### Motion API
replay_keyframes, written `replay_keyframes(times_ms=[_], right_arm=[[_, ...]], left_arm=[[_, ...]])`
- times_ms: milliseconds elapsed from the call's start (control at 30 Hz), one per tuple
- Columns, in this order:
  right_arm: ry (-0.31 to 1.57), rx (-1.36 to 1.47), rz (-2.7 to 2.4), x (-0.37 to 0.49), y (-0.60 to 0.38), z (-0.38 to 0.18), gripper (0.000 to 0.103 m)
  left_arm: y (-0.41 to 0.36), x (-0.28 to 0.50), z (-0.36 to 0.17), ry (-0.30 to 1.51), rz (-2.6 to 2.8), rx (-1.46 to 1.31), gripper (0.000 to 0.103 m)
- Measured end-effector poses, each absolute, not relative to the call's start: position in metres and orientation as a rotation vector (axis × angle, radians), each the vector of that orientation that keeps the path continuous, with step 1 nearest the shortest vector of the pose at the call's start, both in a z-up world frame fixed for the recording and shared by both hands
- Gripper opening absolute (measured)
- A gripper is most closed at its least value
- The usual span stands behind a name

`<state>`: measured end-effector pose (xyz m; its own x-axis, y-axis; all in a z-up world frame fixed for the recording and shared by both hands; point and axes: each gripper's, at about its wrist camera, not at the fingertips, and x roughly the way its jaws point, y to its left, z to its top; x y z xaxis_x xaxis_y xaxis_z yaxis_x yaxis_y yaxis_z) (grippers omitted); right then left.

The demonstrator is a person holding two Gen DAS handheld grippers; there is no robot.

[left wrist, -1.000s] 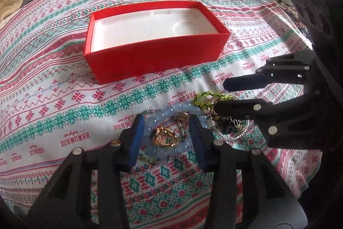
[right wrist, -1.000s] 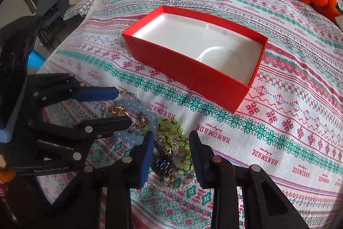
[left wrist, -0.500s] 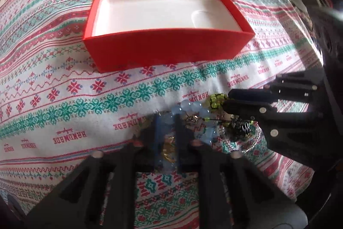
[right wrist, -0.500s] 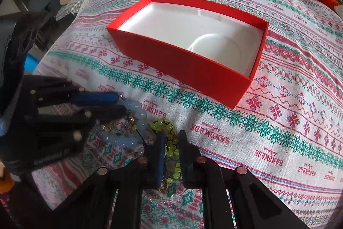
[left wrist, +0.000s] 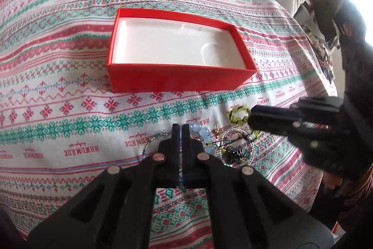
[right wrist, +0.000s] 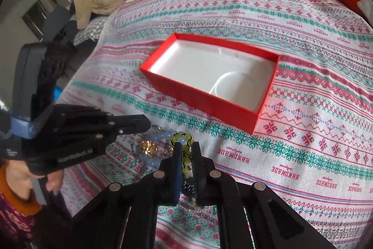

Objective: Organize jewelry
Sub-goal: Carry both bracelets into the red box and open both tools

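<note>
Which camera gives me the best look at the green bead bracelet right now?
The right wrist view: the green bead bracelet runs up between the right gripper fingers, which are shut on it, beads lit and distinct. The left wrist view shows only a small loop beside that gripper, partly hidden.

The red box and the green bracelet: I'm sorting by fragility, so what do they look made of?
Red box: likely matte cardboard, with crisp thin walls and a glossy white moulded plastic-looking liner. Green bracelet: translucent glossy beads, glass or plastic; can't tell which.
</note>
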<state>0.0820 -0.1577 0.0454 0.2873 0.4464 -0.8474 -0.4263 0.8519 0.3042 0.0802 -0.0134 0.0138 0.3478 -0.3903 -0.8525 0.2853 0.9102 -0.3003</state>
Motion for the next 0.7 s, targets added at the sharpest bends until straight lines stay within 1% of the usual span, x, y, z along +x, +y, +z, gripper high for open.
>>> replay_keyframes(times_ms=[67, 233, 267, 300, 533, 567, 600, 700], right_arm=[[1.124, 0.031, 0.577, 0.08, -0.161, 0.053, 0.006], [1.117, 0.048, 0.567, 0.079, -0.168, 0.06, 0.006], [1.121, 0.047, 0.563, 0.08, -0.168, 0.059, 0.006], [1.128, 0.047, 0.558, 0.08, -0.169, 0.057, 0.006], [1.134, 0.04, 0.537, 0.084, -0.175, 0.055, 0.006], [1.134, 0.037, 0.536, 0.083, -0.175, 0.054, 0.006], [1.134, 0.036, 0.535, 0.083, -0.175, 0.054, 0.006], [1.132, 0.037, 0.532, 0.083, -0.176, 0.054, 0.006]], left_arm=[[-0.02, 0.085, 0.008, 1.159, -0.441, -0.07, 0.001], [-0.035, 0.097, -0.015, 1.256, -0.408, 0.022, 0.007], [-0.036, 0.099, -0.017, 1.259, -0.397, 0.031, 0.016], [-0.036, 0.102, -0.019, 1.271, -0.388, 0.031, 0.019], [-0.045, 0.118, -0.028, 1.308, -0.391, 0.038, 0.02], [-0.047, 0.12, -0.028, 1.309, -0.39, 0.034, 0.018], [-0.047, 0.122, -0.028, 1.306, -0.388, 0.032, 0.014], [-0.043, 0.114, -0.023, 1.298, -0.389, 0.014, 0.013]])
